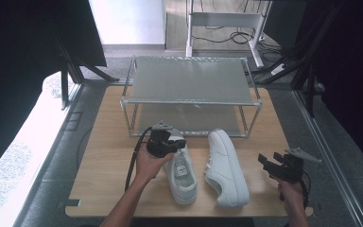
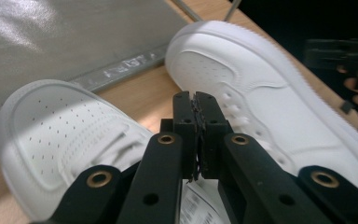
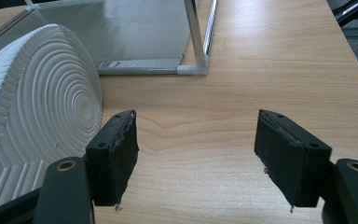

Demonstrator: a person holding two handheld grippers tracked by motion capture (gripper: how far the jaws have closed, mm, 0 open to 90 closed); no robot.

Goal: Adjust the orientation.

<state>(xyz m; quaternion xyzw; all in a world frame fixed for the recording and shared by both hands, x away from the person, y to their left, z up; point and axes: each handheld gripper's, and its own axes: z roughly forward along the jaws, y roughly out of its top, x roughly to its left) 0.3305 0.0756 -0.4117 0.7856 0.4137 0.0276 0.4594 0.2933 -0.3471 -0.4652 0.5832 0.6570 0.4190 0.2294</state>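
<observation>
A: High view looks down over the table [image 1: 113, 142], rack [image 1: 189, 80] at upper centre.
B: Both gripper views sit low and close; all share the shoes [image 1: 224, 165].

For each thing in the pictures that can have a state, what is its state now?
left shoe: upright on its sole, toe toward the rack.
right shoe: tipped on its side, sole facing right.
rack: standing, both shelves bare.
left gripper: jaws shut, nothing visibly held, above the left shoe.
right gripper: jaws open, nothing between them.
</observation>
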